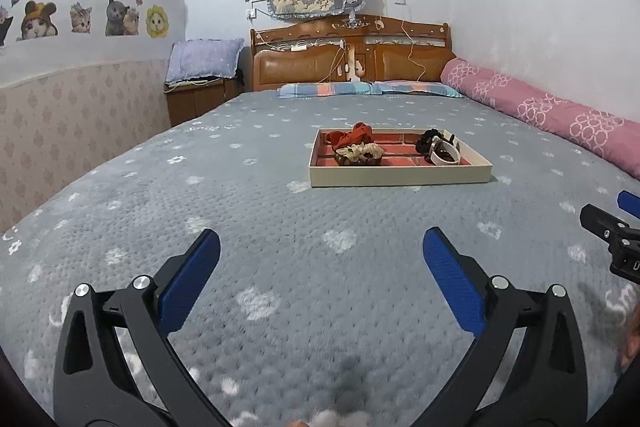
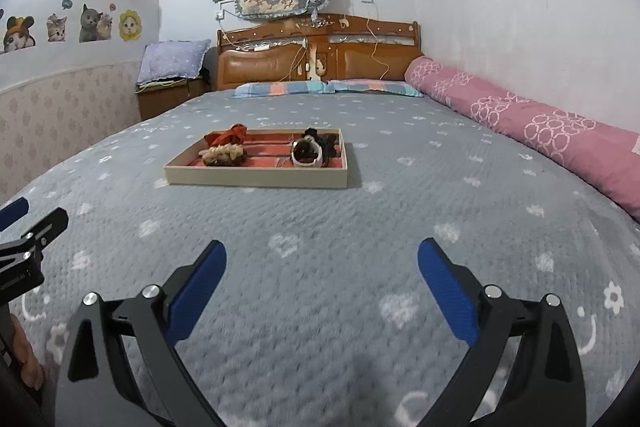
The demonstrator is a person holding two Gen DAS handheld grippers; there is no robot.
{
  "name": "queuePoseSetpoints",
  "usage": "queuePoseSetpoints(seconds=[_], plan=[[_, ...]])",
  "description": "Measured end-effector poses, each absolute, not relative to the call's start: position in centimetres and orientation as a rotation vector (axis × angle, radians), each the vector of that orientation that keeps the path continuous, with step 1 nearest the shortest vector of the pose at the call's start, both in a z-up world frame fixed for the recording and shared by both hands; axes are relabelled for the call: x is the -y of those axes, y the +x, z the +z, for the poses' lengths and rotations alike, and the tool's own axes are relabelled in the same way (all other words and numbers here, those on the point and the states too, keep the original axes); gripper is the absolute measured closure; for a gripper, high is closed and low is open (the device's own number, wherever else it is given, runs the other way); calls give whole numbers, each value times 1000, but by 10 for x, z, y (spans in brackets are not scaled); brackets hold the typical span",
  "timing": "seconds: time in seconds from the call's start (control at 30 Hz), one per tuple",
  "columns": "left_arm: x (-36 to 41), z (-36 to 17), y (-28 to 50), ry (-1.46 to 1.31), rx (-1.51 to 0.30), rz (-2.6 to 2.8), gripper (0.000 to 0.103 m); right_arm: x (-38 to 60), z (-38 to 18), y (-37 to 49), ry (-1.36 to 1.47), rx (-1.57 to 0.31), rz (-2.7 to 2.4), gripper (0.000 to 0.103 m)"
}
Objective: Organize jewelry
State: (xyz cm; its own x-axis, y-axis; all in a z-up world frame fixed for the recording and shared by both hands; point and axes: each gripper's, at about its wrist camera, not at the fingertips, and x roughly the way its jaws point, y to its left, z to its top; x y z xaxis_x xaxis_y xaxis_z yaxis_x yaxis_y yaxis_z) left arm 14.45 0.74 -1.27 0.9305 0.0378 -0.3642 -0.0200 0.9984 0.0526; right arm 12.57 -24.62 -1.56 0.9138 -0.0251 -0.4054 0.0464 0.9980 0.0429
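Tools, left tool (image 1: 322,247) and right tool (image 2: 322,255), are hovering spread and empty; reaching the shallow cream red-lined cardboard tray (image 1: 400,175) likely comes next.

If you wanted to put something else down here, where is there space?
The grey bedspread lies bare between both grippers and the tray, and between tray and pink bolster. Inside the tray, the middle is free; its left end holds scrunchies, its right end a watch.
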Motion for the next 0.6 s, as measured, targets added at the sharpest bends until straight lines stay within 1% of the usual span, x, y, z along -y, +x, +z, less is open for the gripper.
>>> queuePoseSetpoints(seconds=[0.2,0.6], plan=[[-6,-14,136,46,-338,26,5,246,-15,118,56,-372,-32,8],[-10,-13,133,26,-315,34,5,247,-19,116,70,-350,-32,8]])
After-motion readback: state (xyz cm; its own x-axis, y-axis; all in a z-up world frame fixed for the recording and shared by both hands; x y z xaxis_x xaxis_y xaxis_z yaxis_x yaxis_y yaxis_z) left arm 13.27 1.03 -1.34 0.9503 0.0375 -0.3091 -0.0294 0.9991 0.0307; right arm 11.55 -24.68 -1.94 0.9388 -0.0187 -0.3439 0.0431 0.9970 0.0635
